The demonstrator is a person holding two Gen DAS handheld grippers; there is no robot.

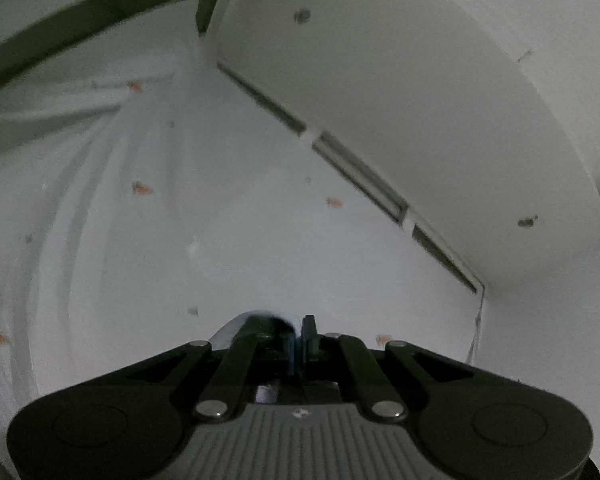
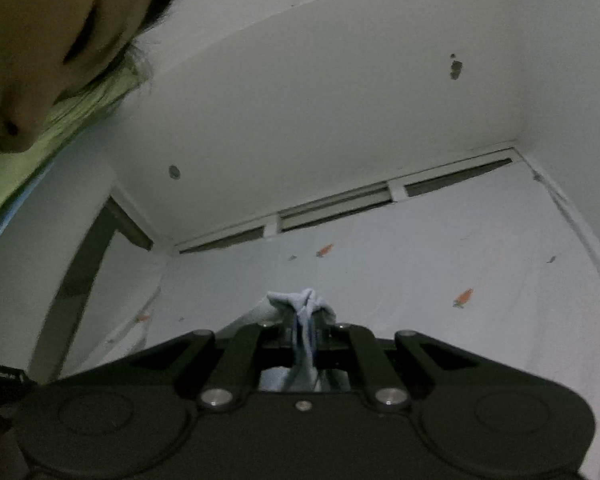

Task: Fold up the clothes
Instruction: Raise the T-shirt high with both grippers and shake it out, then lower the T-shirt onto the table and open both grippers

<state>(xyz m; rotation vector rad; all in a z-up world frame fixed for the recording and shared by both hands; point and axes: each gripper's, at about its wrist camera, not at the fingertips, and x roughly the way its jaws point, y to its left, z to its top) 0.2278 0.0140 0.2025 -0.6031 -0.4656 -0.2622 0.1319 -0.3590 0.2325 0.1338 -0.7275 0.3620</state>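
Both views look steeply upward, so the table and most of the garment are hidden. In the right wrist view my right gripper point(image 2: 306, 330) is shut on a bunched tuft of pale blue cloth point(image 2: 300, 302) that sticks up past the fingertips and hangs down between the fingers. My left gripper point(image 1: 301, 334) has its jaws together in the left wrist view. A small fold of the same pale cloth point(image 1: 236, 326) shows just left of its fingertips, pinched between them.
A white curtain with small orange prints point(image 1: 140, 188) fills the wall ahead, under a slotted vent strip point(image 1: 360, 172) and the white ceiling point(image 1: 380, 80). A person's head point(image 2: 40, 40) and green top point(image 2: 80, 108) are close at upper left. A dark frame point(image 2: 84, 272) stands at left.
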